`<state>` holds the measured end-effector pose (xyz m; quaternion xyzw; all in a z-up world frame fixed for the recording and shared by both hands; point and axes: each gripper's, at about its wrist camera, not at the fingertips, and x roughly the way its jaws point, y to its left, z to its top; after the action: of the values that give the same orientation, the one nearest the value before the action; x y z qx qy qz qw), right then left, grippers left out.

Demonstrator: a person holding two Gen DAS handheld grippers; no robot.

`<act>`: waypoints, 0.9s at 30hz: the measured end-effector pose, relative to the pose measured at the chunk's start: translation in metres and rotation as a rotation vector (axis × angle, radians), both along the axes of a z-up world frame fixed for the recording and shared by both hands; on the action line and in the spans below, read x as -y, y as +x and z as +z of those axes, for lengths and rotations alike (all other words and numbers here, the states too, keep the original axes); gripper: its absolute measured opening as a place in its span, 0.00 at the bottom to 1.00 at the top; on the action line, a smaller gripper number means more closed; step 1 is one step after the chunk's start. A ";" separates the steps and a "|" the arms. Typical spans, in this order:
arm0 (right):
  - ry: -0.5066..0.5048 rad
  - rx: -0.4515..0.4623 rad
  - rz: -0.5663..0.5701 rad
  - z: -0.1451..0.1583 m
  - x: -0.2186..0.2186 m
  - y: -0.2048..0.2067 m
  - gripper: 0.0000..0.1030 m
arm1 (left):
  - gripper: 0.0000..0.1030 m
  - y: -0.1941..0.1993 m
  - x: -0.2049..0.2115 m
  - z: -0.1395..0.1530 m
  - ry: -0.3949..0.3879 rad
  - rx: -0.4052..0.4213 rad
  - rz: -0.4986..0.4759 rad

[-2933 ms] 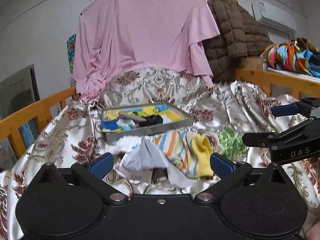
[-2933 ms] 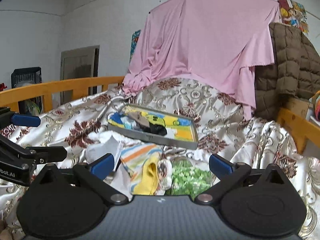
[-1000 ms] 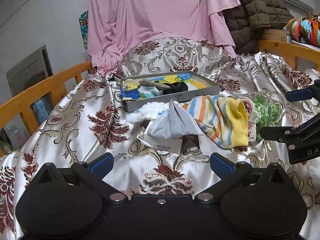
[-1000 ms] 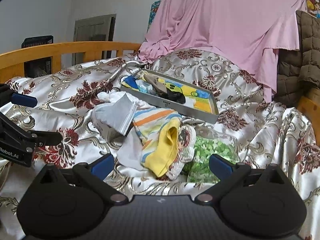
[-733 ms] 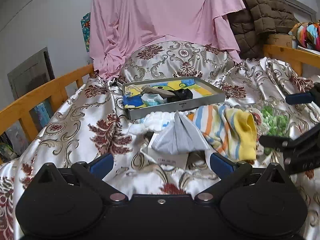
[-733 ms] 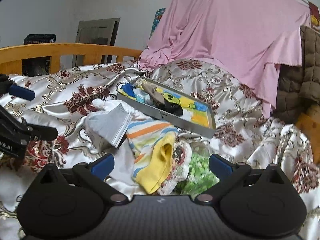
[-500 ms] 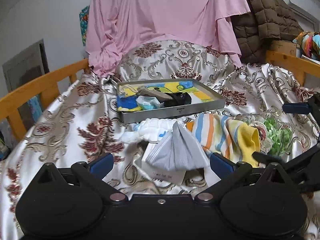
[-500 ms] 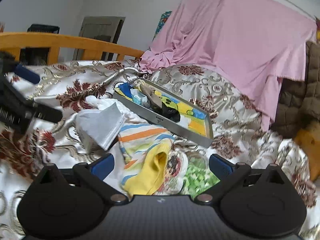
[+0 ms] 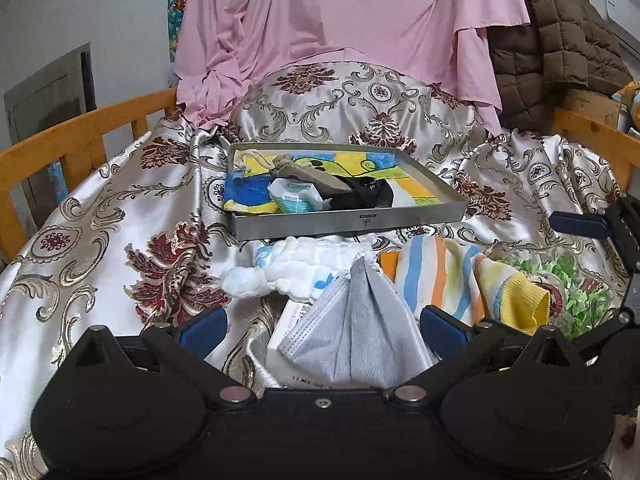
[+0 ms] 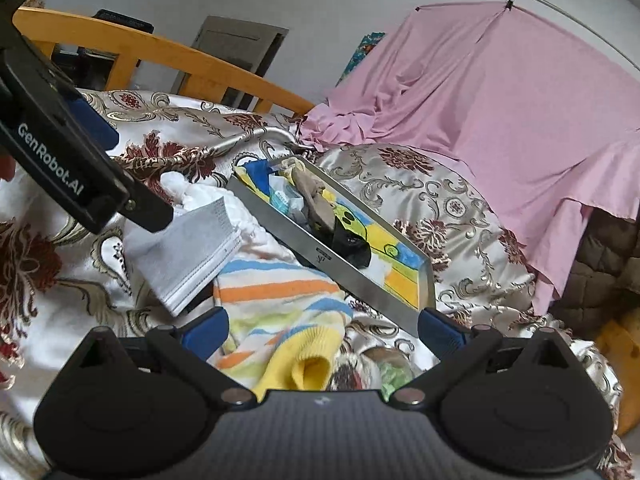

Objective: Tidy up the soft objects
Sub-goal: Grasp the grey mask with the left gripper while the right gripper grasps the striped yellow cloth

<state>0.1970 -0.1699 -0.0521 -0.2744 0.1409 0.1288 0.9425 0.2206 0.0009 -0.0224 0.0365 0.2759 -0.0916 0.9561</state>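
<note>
A bed covered by a satin bedspread [image 9: 100, 248] with dark red and gold scrollwork carries everything; a wooden rail [image 9: 80, 136] runs along its left edge and a pink sheet [image 9: 340, 20] hangs over its far end, with a brown quilted blanket [image 9: 560, 32] at the far right corner.

Toward the middle of the bedspread lies a shallow metal tray [image 9: 348, 222] lined with a yellow and blue cloth; a small stamped mark on its near wall is too small to read. In it lie a grey-brown sock, a black fabric piece and a pale wipes packet [image 9: 296, 198].

Just in front of the tray sits the heap of soft things: a striped sock with a yellow cuff [image 9: 460, 284], a white padded cloth [image 9: 300, 268], a bag of green pieces [image 9: 576, 280] at the right, and a grey face mask [image 9: 356, 328] lying on a white printed pack whose text cannot be read.

The left gripper [image 9: 323, 326] is held low and level over the near edge, jaws spread wide with the mask between them but not pinched; in the right wrist view its side reads "GenRobot.AI".

The right gripper [image 10: 323, 326] is rolled to one side, jaws equally wide, straddling the striped sock's yellow cuff and gripping nothing.
</note>
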 end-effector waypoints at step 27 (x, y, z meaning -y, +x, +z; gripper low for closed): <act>-0.100 -0.074 0.013 -0.020 -0.007 0.011 0.70 | 0.54 0.026 0.027 -0.019 0.035 -0.128 -0.106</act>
<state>0.2084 -0.1632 -0.0718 -0.3170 0.1804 0.1376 0.9209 0.2464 -0.0261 -0.0409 0.0616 0.3360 -0.1392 0.9295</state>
